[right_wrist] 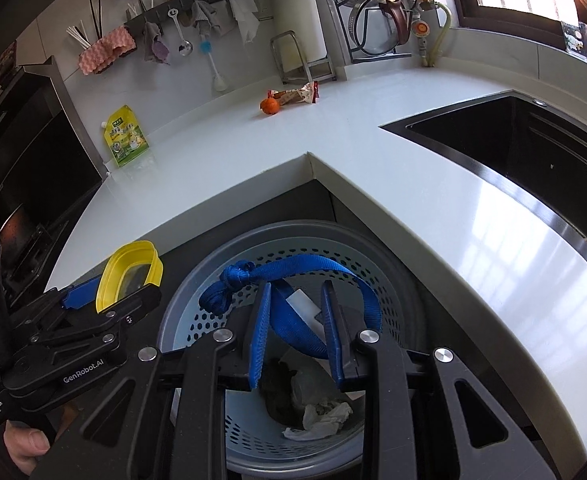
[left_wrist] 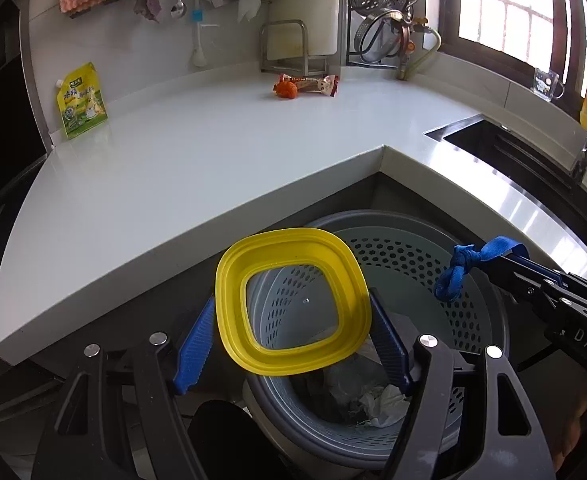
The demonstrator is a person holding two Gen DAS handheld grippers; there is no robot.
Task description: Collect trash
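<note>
The white counter (left_wrist: 213, 152) wraps round a grey perforated bin (left_wrist: 413, 264) on the floor, crumpled paper (right_wrist: 321, 416) at its bottom. Above the bin, the left gripper (left_wrist: 293, 316) pinches a yellow lid (left_wrist: 289, 300) between its blue pads — the right gripper (right_wrist: 297, 320) grips a knotted blue strap (right_wrist: 313, 268). An orange (left_wrist: 285, 89) and wrapper (left_wrist: 313, 84) lie far back by the wall.

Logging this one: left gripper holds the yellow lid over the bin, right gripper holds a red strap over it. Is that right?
Not quite: the strap is blue, not red, as the right wrist view shows. The rest stands: the left gripper holds the yellow lid over the bin, and the right gripper holds the strap over it.
</note>
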